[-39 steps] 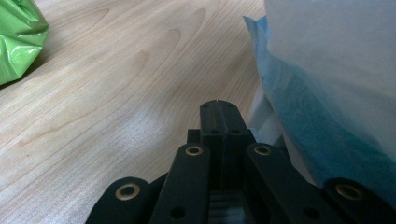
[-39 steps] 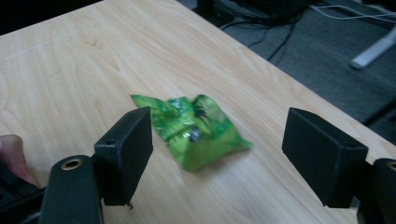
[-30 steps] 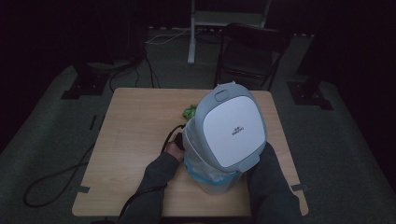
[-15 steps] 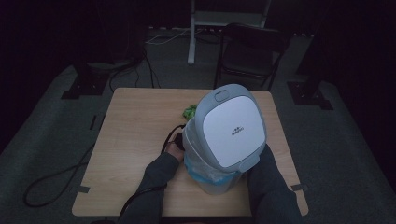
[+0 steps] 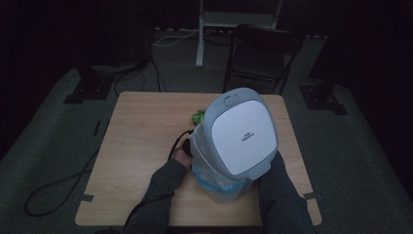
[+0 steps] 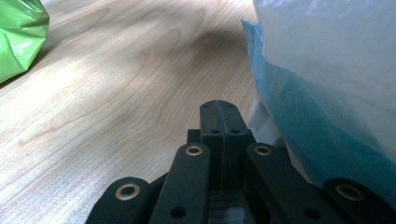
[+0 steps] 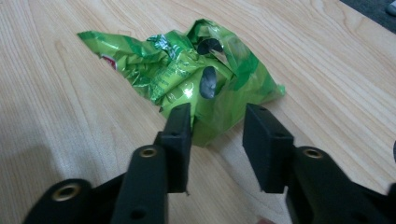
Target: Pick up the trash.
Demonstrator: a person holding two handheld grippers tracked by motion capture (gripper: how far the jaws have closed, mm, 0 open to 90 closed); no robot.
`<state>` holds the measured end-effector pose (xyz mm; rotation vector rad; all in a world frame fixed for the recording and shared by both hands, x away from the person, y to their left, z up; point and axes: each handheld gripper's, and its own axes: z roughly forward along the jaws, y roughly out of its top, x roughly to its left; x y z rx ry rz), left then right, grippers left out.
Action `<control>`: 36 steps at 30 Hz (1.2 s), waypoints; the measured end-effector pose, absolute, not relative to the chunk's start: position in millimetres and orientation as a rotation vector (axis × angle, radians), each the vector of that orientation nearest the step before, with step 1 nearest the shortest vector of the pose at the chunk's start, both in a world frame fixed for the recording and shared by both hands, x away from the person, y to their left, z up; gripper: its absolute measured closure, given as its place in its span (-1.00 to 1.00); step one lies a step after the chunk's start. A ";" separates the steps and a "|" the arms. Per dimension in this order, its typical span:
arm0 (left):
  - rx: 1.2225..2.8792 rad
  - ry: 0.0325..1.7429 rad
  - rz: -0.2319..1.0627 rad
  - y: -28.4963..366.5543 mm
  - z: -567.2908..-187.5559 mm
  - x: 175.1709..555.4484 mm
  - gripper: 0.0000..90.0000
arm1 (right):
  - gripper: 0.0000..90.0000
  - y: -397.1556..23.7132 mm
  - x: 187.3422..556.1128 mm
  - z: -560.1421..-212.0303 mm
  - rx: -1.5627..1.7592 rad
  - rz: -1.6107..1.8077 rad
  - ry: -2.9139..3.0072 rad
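Here, crumpled green wrapper lengthwise across right gripper.

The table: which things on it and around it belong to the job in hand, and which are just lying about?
In the job:
green wrapper
right gripper, closing around it
bin with blue liner
left gripper, shut

Lying about:
chair
floor cables

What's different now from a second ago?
Very little. The right hand-held gripper has just been closing its jaws around the near edge of the crumpled green wrapper; the pads do not press it yet. The left hand-held gripper stays shut beside the bin, whose lid stays up.
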<state>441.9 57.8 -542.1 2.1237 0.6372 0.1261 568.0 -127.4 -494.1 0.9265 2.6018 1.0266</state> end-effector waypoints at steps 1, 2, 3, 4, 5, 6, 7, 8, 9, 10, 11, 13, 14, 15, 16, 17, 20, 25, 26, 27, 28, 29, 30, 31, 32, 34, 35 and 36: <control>2.124 0.637 0.126 57.9 -542.1 441.9 1.00 | 0.47 -127.6 568.1 -494.2 0.928 1.025 2.602; 2.124 0.637 0.126 57.9 -542.1 441.9 1.00 | 0.52 -127.7 568.2 -494.1 0.926 1.027 2.604; 2.124 0.637 0.126 57.9 -542.1 441.9 1.00 | 0.55 -127.9 568.3 -493.8 0.923 1.030 2.602; 2.124 0.637 0.126 57.8 -542.1 441.9 1.00 | 0.63 -128.1 568.2 -493.3 0.922 1.028 2.602; 2.124 0.636 0.127 57.9 -542.1 441.9 1.00 | 0.68 -128.4 568.2 -492.8 0.920 1.025 2.598; 2.124 0.636 0.127 57.9 -542.1 441.9 1.00 | 0.72 -128.8 568.4 -492.5 0.920 1.028 2.598; 2.124 0.636 0.127 57.9 -542.1 441.9 1.00 | 0.75 -129.1 568.4 -492.4 0.918 1.028 2.597; 2.124 0.636 0.127 57.8 -542.1 441.9 1.00 | 0.80 -129.4 568.4 -492.3 0.917 1.029 2.598; 2.124 0.636 0.127 57.9 -542.1 441.9 1.00 | 0.80 -129.7 568.4 -492.3 0.919 1.032 2.600; 2.124 0.636 0.127 57.8 -542.1 441.9 1.00 | 0.80 -129.7 568.3 -492.2 0.917 1.031 2.600; 2.124 0.636 0.127 57.8 -542.1 441.8 1.00 | 0.79 -129.7 568.3 -491.9 0.917 1.035 2.600; 2.124 0.636 0.127 57.9 -542.1 441.8 1.00 | 0.51 -129.1 568.1 -490.9 0.915 1.050 2.592; 2.124 0.636 0.127 57.9 -542.1 441.8 1.00 | 0.43 -128.6 568.2 -490.4 0.913 1.056 2.587; 2.124 0.636 0.127 57.9 -542.1 441.8 1.00 | 0.36 -128.4 568.5 -489.9 0.914 1.068 2.583; 2.124 0.636 0.127 57.8 -542.1 441.8 1.00 | 0.33 -128.1 568.8 -489.5 0.919 1.076 2.574; 2.124 0.636 0.127 57.8 -542.1 441.8 1.00 | 0.31 -128.5 569.4 -489.3 0.920 1.087 2.569; 2.123 0.636 0.128 57.8 -542.2 441.7 1.00 | 0.26 -129.4 571.1 -489.8 0.927 1.106 2.565; 2.122 0.637 0.128 57.7 -542.2 441.7 1.00 | 0.25 -128.9 573.9 -493.6 0.914 1.102 2.559; 2.122 0.637 0.128 57.7 -542.2 441.7 1.00 | 0.31 -128.5 574.1 -494.0 0.909 1.099 2.560; 2.123 0.636 0.128 57.8 -542.1 441.7 1.00 | 0.36 -128.4 574.4 -494.3 0.905 1.100 2.564; 2.123 0.636 0.129 57.8 -542.2 441.7 1.00 | 0.40 -128.2 574.4 -494.5 0.905 1.098 2.565; 2.123 0.636 0.129 57.8 -542.2 441.7 1.00 | 0.47 -128.1 574.5 -494.6 0.903 1.096 2.565; 2.123 0.636 0.129 57.8 -542.2 441.7 1.00 | 0.55 -128.2 574.5 -494.4 0.901 1.093 2.569; 2.123 0.636 0.129 57.8 -542.2 441.7 1.00 | 0.61 -128.3 574.4 -494.2 0.899 1.088 2.569; 2.123 0.636 0.129 57.8 -542.2 441.7 1.00 | 0.69 -128.3 574.4 -494.1 0.896 1.085 2.571; 2.123 0.636 0.129 57.8 -542.2 441.7 1.00 | 0.81 -128.4 574.3 -493.9 0.892 1.074 2.571; 2.122 0.636 0.129 57.7 -542.2 441.7 1.00 | 0.84 -128.5 574.2 -493.8 0.894 1.071 2.575; 2.123 0.636 0.129 57.7 -542.1 441.7 1.00 | 0.89 -128.6 574.1 -493.9 0.892 1.065 2.576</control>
